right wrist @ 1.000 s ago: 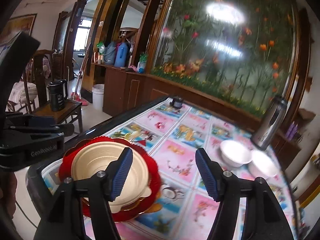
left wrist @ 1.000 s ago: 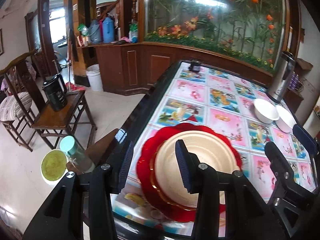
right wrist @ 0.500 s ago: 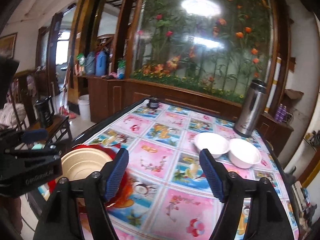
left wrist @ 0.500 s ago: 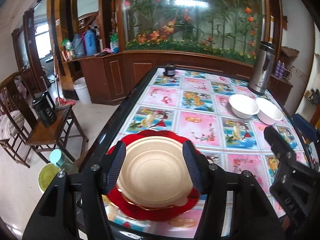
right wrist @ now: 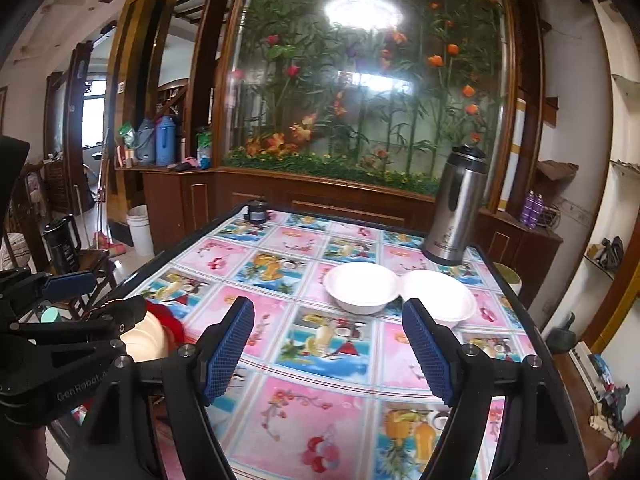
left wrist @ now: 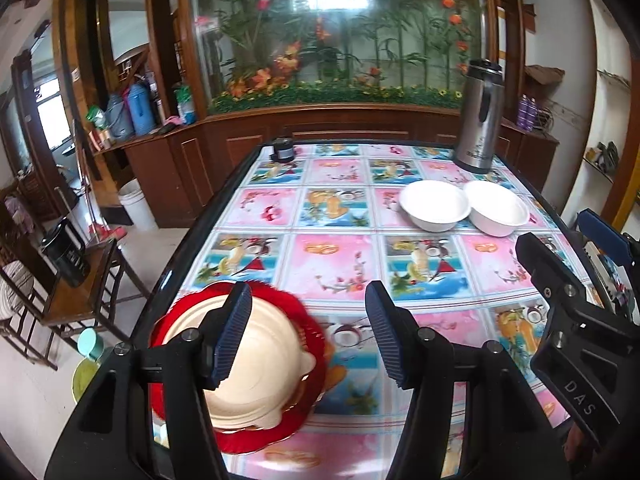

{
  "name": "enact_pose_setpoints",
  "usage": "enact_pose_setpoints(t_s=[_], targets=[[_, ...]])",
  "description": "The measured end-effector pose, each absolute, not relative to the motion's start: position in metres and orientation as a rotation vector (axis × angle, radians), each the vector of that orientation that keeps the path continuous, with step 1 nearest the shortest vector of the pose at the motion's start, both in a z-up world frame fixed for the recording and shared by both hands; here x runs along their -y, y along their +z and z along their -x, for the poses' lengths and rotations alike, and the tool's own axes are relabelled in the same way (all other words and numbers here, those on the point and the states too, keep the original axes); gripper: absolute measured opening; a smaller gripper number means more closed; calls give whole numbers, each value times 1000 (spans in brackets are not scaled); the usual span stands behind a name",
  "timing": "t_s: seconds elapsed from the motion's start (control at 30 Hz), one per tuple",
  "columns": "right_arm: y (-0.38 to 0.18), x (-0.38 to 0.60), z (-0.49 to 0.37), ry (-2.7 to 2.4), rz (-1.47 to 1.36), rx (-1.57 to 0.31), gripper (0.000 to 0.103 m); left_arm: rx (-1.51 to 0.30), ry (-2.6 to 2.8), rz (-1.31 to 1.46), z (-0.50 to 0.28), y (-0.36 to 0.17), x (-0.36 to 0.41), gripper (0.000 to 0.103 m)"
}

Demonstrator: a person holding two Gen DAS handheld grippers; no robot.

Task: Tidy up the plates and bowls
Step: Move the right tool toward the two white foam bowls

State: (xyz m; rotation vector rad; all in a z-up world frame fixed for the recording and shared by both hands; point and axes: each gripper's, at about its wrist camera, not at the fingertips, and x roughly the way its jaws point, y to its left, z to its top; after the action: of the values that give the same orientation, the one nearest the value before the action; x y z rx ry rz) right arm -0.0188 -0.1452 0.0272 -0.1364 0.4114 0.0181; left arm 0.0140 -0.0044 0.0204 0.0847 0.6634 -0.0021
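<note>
Red rim, cream centre — nearest us the cream plate sits nested on the red plate at the table's near-left corner, which reads as the plates already stacked. We hold the left gripper just above the table beside them, fingers spread wide and gripping nothing. Our right gripper hangs over the middle of the table, fingers likewise apart and empty, aimed at what lies beyond — two white bowls, the left bowl and right bowl, rims touching. We judge them next for nesting. Farthest back stands a steel flask.
</note>
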Motion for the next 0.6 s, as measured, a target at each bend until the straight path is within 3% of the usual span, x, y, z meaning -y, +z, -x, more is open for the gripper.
enact_pose_setpoints(t_s=[0.6], targets=[[24,215,-8,-65,82,-453,78,-686,-90,-156,-50,25,76,58]])
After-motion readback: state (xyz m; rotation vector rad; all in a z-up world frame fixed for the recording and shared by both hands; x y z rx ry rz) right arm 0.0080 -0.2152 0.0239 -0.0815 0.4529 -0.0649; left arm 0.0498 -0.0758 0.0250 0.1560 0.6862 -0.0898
